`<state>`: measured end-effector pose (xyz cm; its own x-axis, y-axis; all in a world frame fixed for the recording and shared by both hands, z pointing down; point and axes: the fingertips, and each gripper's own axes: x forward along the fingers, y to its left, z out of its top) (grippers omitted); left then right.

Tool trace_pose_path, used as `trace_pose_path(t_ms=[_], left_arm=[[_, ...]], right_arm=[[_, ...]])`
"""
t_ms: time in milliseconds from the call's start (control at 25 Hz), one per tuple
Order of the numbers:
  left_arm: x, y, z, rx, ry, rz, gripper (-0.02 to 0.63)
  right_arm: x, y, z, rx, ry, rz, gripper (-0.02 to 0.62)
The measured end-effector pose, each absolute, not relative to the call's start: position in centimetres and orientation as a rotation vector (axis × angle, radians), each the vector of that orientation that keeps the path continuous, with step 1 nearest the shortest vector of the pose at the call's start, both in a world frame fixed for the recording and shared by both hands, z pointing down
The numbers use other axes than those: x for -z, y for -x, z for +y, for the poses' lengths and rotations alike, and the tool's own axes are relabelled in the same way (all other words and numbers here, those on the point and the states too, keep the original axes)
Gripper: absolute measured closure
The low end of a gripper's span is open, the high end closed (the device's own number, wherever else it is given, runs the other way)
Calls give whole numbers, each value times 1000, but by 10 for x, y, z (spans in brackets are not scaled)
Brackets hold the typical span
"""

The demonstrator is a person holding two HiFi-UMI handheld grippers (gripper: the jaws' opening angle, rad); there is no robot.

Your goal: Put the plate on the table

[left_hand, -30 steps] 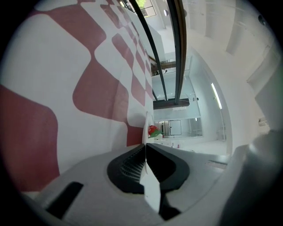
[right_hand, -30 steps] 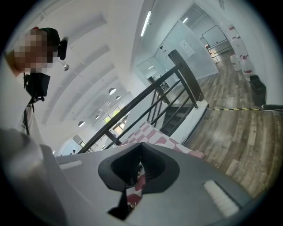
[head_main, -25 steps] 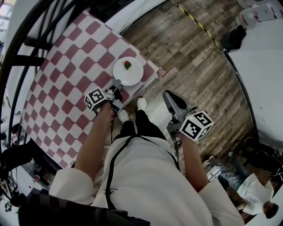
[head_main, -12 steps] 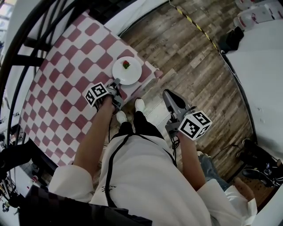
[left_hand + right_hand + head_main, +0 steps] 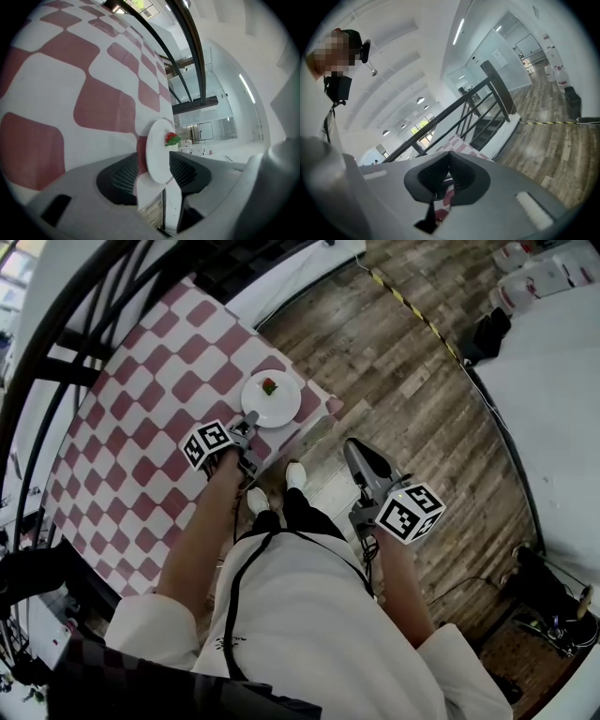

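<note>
A white plate (image 5: 276, 401) with a small red and green strawberry-like piece (image 5: 269, 385) lies flat on the red-and-white checked table (image 5: 141, 427), close to its near corner. My left gripper (image 5: 250, 419) is at the plate's near rim. In the left gripper view the plate (image 5: 157, 150) stands edge-on between the jaws; they are opening, with a gap on each side of the rim. My right gripper (image 5: 355, 450) hangs over the wooden floor, away from the table, shut and empty (image 5: 449, 161).
The plate sits near the table's edge, with wooden floor (image 5: 403, 381) beyond. A dark stair railing (image 5: 56, 324) curves along the table's far side. A white surface (image 5: 553, 409) with bottles stands at the right. The person's shoes (image 5: 295, 474) are below the table corner.
The left gripper's jaws have spread apart off the plate's rim. The plate stays flat on the table. The right gripper has barely moved. A person at the lower right has left the view.
</note>
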<state>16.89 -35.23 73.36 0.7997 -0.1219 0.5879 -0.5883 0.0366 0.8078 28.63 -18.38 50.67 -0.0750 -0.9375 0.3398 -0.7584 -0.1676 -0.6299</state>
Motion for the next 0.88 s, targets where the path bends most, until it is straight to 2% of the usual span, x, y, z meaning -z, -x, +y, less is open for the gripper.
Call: trace_pose_path(t_ms=[200,280,600,880], left_arm=[[-726,-141,-348,-406,-1537,-605,374],[-716,-131,-343,-410,-1569,-586,414],[-640,-99,-330,-411,-1825,-514,507],[-564,-78,-332,-374,-2117,-543,558]], right_arm=[[-498,-273,-184,1035,1935,1896,588],[-494,-266,-184,1010,1931,1933,588],[-477,-243,-187,933,1899,2003,588],[-463,-227,-187,881,1868,2045,589]])
